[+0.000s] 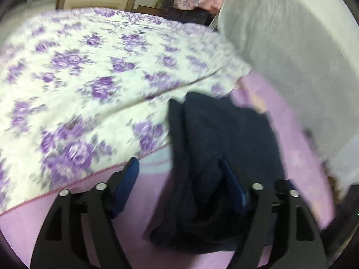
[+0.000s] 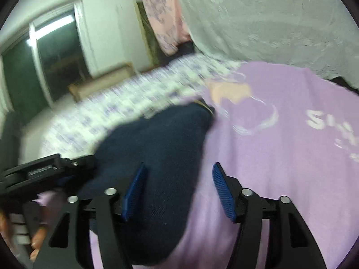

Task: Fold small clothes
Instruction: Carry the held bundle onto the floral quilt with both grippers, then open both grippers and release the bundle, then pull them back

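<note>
One dark navy garment [image 1: 215, 157] lies on one lilac sheet [image 2: 280, 168]. Two grippers are present. The left gripper [image 1: 179, 179] stands wide, the garment between its pads but not pinched. The right gripper [image 2: 179, 190] stands wide over the garment's edge. One purple-flowered quilt [image 1: 89, 78] lies beyond the garment.

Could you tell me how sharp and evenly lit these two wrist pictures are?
Left wrist view: the floral bedspread is smeared by motion blur, the dark garment softer still, and fisheye bending darkens the corners. Right wrist view: the bedspread streaks badly, the lettering on the lilac shirt is unreadable, the window shows a bright glare, while the right gripper looks sharp.
</note>
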Available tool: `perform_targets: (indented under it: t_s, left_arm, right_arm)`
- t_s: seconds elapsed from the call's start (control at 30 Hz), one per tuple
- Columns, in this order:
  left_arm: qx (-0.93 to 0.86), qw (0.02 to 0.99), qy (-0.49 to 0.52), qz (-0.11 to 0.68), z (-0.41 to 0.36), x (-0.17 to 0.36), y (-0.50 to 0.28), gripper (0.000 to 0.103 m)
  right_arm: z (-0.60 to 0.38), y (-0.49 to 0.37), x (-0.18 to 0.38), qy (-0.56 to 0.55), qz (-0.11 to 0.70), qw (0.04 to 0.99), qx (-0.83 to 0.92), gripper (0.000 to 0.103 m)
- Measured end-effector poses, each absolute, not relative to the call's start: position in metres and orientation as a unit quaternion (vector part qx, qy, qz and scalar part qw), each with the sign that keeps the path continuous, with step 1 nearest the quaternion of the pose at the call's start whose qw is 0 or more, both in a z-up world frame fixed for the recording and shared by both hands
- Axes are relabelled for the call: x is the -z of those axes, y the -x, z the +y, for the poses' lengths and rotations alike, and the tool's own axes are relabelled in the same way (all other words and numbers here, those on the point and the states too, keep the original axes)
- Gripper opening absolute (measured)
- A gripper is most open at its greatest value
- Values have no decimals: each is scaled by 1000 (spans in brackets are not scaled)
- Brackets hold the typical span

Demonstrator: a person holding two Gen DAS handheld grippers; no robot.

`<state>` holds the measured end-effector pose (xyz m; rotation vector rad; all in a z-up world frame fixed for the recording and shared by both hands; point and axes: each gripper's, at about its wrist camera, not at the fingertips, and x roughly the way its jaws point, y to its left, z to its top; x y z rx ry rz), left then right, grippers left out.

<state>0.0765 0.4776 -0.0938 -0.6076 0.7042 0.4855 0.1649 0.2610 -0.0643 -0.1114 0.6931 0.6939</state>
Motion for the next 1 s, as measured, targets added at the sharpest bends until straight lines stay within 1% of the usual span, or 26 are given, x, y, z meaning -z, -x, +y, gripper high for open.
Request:
perform_targets:
  t_s: [0.03, 0.07, 0.13, 0.2, 0.33, 0.43, 0.47, 0.57, 0.8, 1.0]
  left_arm:
    - [-255, 865, 256, 348, 468, 93, -83, 75]
    - [-285, 864, 208, 358, 456, 91, -91, 77]
    - [-324, 866, 129, 359, 433, 86, -98, 76]
    - [-330, 871, 100, 349, 419, 81, -96, 76]
    - [-337, 871, 144, 328, 416, 74, -64, 77]
    - [-357, 866, 170, 306, 408, 72, -34, 83]
    - [-360, 866, 170, 302, 403, 71, -25, 83]
    - [-373, 866, 144, 298, 381, 70, -5, 84]
    - [-391, 864, 87, 306, 340, 67, 16, 87]
    - [-404, 861, 56, 303, 324, 57, 21, 91]
  right_arm:
    - [264, -166, 65, 63, 338, 881, -326, 76]
    - [265, -166, 65, 68, 339, 882, -320, 76]
    - [261, -161, 63, 76, 326, 890, -310, 76]
    - [249, -150, 58, 63, 307, 894, -320, 76]
    - [227, -130, 55, 38, 321, 886, -334, 78]
    - [203, -113, 50, 15, 325, 881, -344, 80]
    - [201, -111, 52, 14, 330, 878, -348, 80]
    - [189, -98, 56, 16, 344, 867, -359, 80]
    - [174, -79, 54, 22, 332, 866, -373, 81]
    - [172, -68, 50, 38, 314, 869, -381, 83]
